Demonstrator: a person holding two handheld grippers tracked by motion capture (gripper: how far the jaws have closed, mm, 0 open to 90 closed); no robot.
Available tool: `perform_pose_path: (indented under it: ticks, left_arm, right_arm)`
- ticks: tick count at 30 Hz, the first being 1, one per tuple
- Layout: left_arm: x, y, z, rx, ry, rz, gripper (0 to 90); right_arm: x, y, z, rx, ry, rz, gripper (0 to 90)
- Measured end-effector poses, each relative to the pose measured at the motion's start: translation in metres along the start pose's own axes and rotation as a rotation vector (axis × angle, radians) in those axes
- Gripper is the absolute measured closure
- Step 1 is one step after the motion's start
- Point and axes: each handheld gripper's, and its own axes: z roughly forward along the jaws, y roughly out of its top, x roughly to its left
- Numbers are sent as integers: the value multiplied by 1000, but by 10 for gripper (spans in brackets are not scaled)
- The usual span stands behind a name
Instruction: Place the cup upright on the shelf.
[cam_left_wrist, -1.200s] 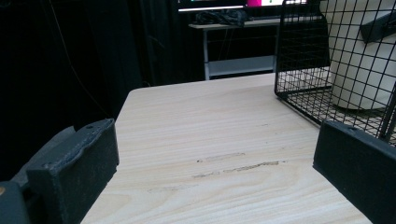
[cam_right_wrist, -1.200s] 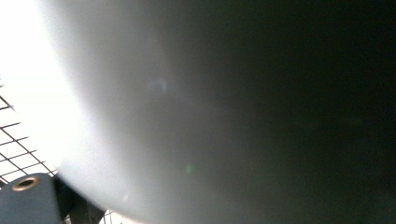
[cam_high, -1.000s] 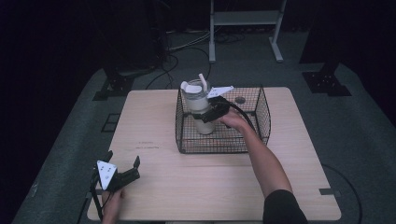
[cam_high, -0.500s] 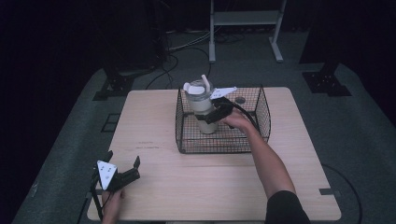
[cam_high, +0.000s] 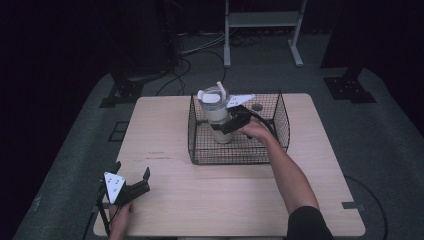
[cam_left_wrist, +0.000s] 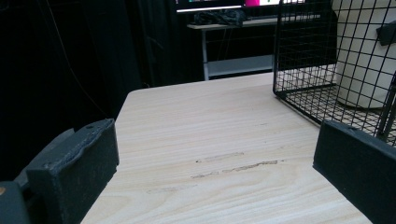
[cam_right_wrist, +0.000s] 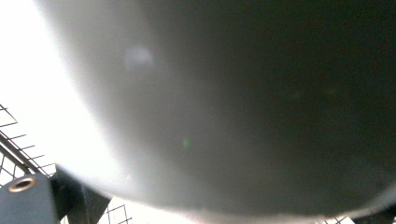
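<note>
Right hand-held gripper clamped around cup, upright inside basket on desk, presumably for lifting or setting down. Left hand-held gripper parked open, empty, near front corner, out of the way.

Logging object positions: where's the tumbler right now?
High view: the tumbler stands upright in the left part of the wire basket, far side of the table, with the right claw around it.

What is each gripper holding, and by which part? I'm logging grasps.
The right gripper grips the cream tumbler around its body, inside the wire basket. The left gripper is open, holding nothing.
</note>
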Motion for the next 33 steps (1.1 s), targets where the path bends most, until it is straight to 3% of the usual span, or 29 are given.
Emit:
perform_pose_path:
  ticks: [15, 33]
  left_arm:
    - [0, 0, 0, -3, -3, 1, 0]
    - [0, 0, 0, -1, -2, -3, 0]
  right_arm:
    - [-2, -3, -6, 23, 3, 13, 74]
    - [0, -4, -16, 99, -27, -8, 83]
